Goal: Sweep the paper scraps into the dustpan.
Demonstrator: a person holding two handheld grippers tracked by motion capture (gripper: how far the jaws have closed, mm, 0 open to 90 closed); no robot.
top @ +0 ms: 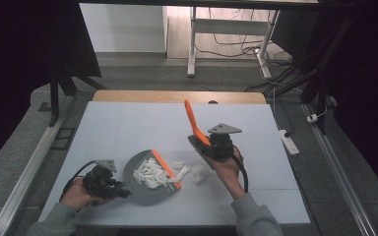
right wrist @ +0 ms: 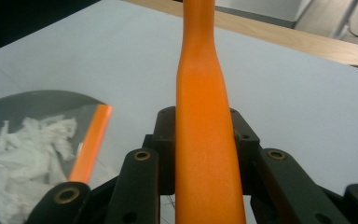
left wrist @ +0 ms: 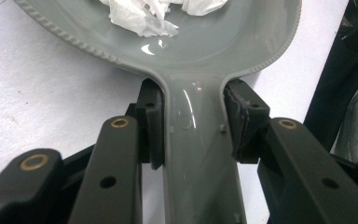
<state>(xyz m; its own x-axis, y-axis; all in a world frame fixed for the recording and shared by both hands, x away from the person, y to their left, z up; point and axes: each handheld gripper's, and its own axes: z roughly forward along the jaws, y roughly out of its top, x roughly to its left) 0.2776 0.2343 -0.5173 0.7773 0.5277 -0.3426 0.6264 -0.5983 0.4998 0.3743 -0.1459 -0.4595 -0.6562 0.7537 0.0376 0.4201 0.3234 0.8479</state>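
Sweeping of paper scraps into a dustpan, judged to be mid-way, with the grey dustpan [top: 145, 179] as landmark. At the dustpan's left, the left gripper [top: 109, 187] has its jaws clamped on the pan's grey handle [left wrist: 200, 158], one pad on each side, and holds the pan flat on the white table [top: 128, 128]. Inside the pan lies a heap of shredded white paper [top: 150, 173]; the orange lip [top: 166, 169] forms the pan's right edge. Just beyond that lip, to the right, a few loose scraps [top: 193, 172] rest on the table, not yet collected. Further right of the pan, the right gripper [top: 211, 145] has its jaws closed on the orange brush handle [right wrist: 204, 140], which rises up and away from the pan; the brush head itself is hidden behind the gripper. The next move probably calls for lowering the brush beyond the loose scraps and drawing it leftward toward the orange lip while the pan is held steady. Open table extends behind and to the right of the pan; the table's near edge lies close below it, leaving little room there.
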